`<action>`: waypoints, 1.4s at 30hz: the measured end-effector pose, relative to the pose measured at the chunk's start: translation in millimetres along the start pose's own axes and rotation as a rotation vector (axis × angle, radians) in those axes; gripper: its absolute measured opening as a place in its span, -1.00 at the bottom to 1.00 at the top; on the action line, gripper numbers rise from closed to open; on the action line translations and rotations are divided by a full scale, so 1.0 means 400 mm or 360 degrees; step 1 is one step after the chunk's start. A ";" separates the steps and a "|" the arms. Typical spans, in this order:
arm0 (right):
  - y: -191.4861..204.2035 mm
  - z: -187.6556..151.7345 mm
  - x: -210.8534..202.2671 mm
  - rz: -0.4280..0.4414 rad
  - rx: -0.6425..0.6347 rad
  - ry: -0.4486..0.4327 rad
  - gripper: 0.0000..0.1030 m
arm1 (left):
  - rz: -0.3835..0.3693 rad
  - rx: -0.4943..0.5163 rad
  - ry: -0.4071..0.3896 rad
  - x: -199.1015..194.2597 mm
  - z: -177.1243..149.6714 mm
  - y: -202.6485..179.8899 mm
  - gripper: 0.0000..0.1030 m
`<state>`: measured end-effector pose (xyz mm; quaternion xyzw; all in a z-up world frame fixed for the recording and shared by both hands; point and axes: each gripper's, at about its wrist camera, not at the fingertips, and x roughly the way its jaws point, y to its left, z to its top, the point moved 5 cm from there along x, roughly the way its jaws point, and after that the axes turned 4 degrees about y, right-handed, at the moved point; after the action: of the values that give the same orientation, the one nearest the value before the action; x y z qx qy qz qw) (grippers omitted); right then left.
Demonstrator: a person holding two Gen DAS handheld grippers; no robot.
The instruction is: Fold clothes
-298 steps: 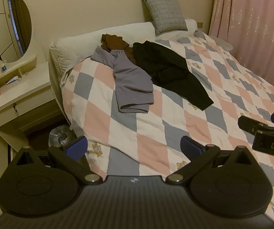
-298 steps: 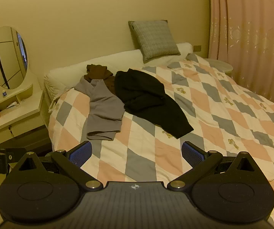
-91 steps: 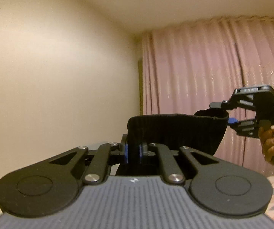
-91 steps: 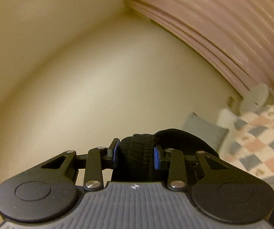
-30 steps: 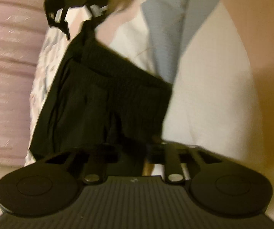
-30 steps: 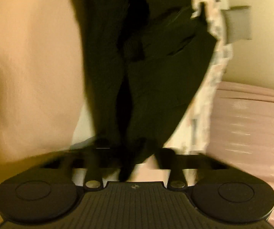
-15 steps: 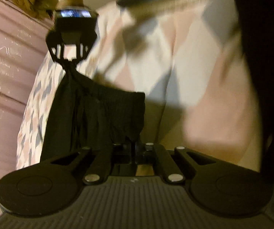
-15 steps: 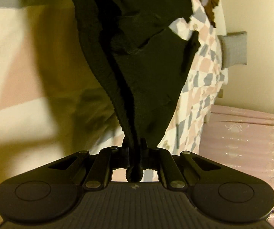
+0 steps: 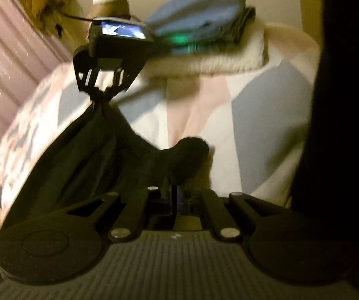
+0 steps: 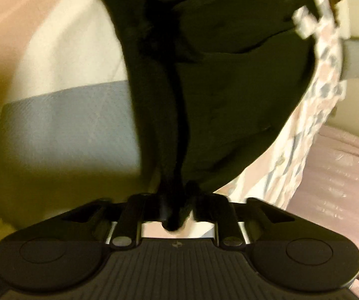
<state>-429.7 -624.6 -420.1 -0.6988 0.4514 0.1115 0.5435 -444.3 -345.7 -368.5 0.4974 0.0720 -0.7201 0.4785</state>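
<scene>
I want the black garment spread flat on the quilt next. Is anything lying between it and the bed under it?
Nothing visible. The black garment hangs from the left gripper and right gripper, over bare checked quilt. The folded clothes lie farther off.

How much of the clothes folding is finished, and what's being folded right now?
Some looks done: a folded blue garment lies on a cream one at the bed's end. In hand: the black garment, pinched by the left gripper and the right gripper, draped over the quilt, not folded yet. Other clothes aren't visible here.
</scene>
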 end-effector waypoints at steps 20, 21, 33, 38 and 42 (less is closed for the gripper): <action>-0.400 0.191 -0.188 0.1127 0.3344 0.0464 0.36 | 0.0673 -0.2141 0.0769 -0.455 -0.719 0.690 -0.33; -0.417 0.220 -0.179 0.1151 0.3441 0.0482 0.36 | 0.0686 -0.2144 0.0789 -0.456 -0.758 0.743 -0.33; -0.481 0.542 -0.335 0.0803 0.4249 0.1262 0.36 | 0.0428 -0.2319 0.0912 -0.251 -1.204 1.476 -0.04; -0.518 0.641 -0.399 0.0707 0.4320 0.1460 0.40 | 0.0225 -0.2448 0.1207 -0.123 -1.331 1.572 0.02; -0.528 0.649 -0.426 0.0642 0.4329 0.1539 0.44 | 0.0178 -0.2425 0.1401 -0.082 -1.393 1.544 -0.02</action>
<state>-280.7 -314.1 -270.3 0.4502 0.4298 -0.5615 0.5453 387.7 -331.1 -388.6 0.2782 0.6860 -0.1948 0.6435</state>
